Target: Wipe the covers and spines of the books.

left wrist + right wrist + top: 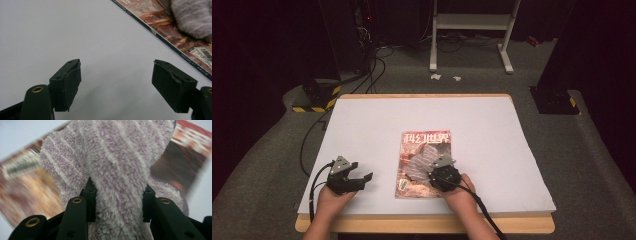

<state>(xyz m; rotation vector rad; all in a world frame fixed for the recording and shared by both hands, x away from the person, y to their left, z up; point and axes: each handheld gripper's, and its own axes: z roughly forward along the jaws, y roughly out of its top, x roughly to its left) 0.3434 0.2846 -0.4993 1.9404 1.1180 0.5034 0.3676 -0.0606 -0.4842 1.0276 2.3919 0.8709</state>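
The step in hand looks like wiping the cover of a magazine (424,164) with a fluffy lilac cloth (117,170). The magazine lies flat at the lower centre of the high view, on the white tabletop (362,125), and the cloth rests on its lower half, bunched under the right gripper (438,175). In the right gripper view the fingers (90,195) are clamped on a thick fold of the cloth, which bulges up between them and spreads out over the blurred cover beyond. The left gripper (362,179) sits at the lower left of the high view, on bare tabletop well clear of the magazine's left edge; its own view shows its fingers (67,82) wide apart with nothing between them, the magazine's corner at the upper right of that frame. The next move probably calls for dragging the cloth across the cover with light downward pressure, keeping the grip firm. The thin magazine could slide with the cloth, so the idle left gripper may need to pin an edge.
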